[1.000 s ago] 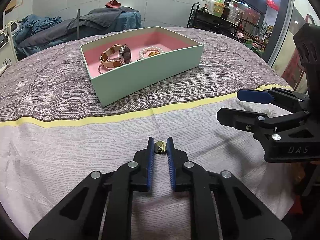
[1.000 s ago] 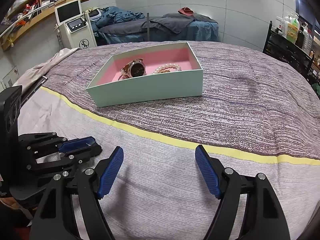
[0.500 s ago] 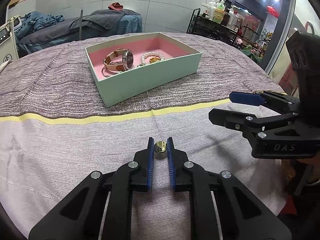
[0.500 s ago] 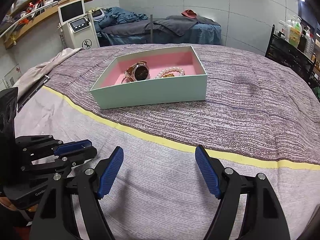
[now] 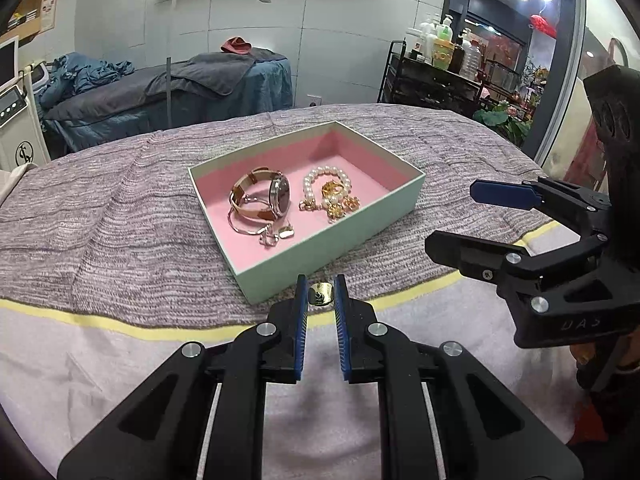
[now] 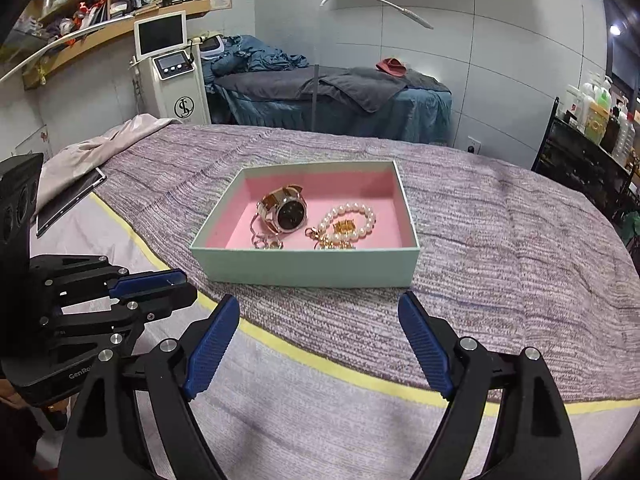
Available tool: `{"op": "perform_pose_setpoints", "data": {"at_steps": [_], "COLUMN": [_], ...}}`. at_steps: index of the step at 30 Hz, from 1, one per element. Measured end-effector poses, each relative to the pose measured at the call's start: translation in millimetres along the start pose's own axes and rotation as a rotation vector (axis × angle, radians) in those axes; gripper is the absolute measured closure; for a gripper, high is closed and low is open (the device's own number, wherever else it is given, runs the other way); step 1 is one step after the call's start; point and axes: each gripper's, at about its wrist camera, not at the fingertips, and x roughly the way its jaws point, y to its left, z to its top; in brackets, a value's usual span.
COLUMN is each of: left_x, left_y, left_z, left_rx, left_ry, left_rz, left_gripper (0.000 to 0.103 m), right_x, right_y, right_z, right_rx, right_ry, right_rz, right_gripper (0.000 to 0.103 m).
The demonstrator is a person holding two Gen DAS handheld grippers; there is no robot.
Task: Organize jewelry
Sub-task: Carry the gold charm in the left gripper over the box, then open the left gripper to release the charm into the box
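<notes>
While the watch (image 5: 276,197) lies on its side in the left half of the box (image 5: 340,256), its strap looped over a thin bangle (image 5: 245,226), the pearl bracelet (image 5: 325,184) and a cluster of small gold pieces (image 5: 342,205) fill the middle of the pink lining. Nearer, just short of the box's near wall, the left gripper (image 5: 320,294) holds a small gold ring (image 5: 320,293) pinched between its blue pads (image 5: 301,316), jaws drawn almost together on it. To the right, the right gripper (image 6: 320,344) hangs with its jaws spread wide and nothing between them, well apart from the box.

Judging by this, the step in hand is carrying the ring into the box. To do it well, the grip should stay firm, since the ring is tiny, hard and smooth and would likely slip or tumble onto the bedspread (image 5: 120,240) if the pads ease early. The left gripper probably needs to rise enough to clear the near wall, travel far over the bare pink patch on the near side, away from the watch, then descend close to the lining before opening, so the ring neither bounces nor tangles with the bangle. The right gripper seems best kept clear.
</notes>
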Motion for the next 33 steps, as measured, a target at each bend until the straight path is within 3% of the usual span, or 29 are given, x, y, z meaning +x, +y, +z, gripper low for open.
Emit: {"op": "perform_pose_setpoints", "data": {"at_steps": [9,16,22,33], "left_x": [35.2,70.2,96.5,127.5], "left_y": [23.9,25.0,20.0,19.1], "left_z": [48.0,69.4,76.7,75.1], "left_rx": [-0.022,-0.023,-0.003,0.006], "left_ry": [0.036,0.102,0.153,0.217], "left_rz": [-0.026,-0.07,-0.081,-0.084], "left_gripper": [0.09,0.09,0.09,0.09], "right_x": [26.0,49.3,70.5,75.6], "right_y": [-14.7,-36.2,-49.1,-68.4], "right_z": [31.4,46.0,51.0,43.8], "right_rx": [0.003,0.056,0.078,0.144], "right_ry": [0.003,0.042,0.091,0.104], "right_rz": [-0.024,-0.046,-0.082,-0.094], "right_gripper": [0.009,0.007,0.007,0.007]}}
